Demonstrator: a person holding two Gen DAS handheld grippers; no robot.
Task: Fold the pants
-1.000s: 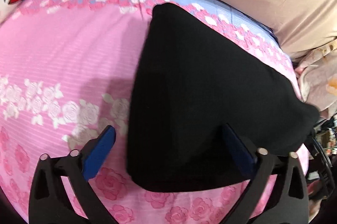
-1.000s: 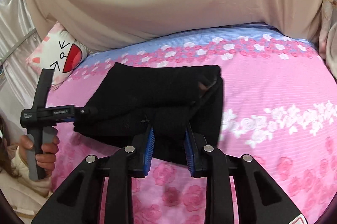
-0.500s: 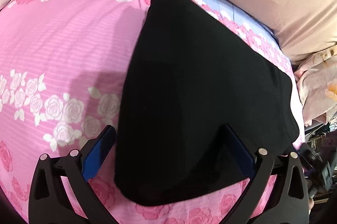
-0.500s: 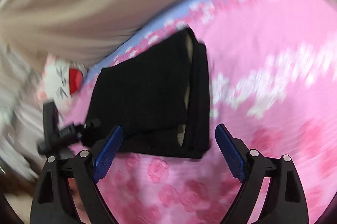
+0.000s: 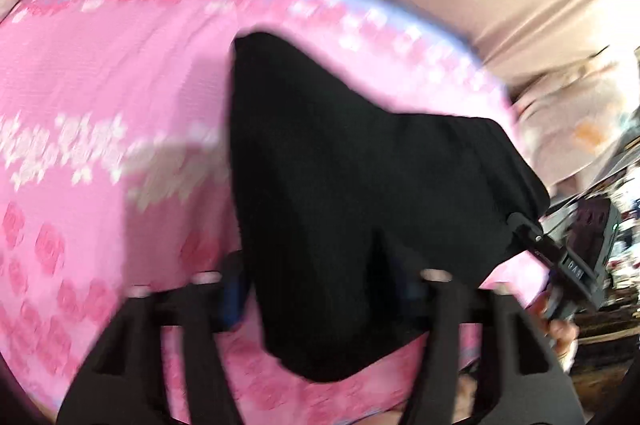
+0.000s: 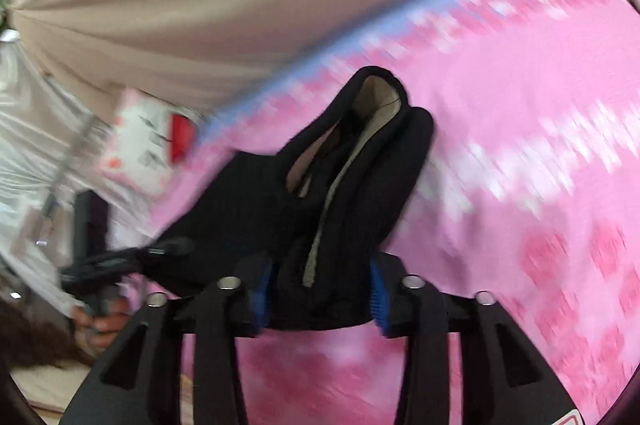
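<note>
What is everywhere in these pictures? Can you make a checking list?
Surface: pink rose bedsheet, blurred.
Job's things: black pants, folded, bunched at one end.
Clutter: cartoon-face pillow at the bed's far edge.
Grippers: left gripper and right gripper both closing, pants between the jaws of each.
Cables: nothing seen.
Surroundings: beige cloth behind the bed; blurred shelves at one side.

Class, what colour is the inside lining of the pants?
Beige-grey; the pants are black outside. Right wrist view shows it best.
</note>
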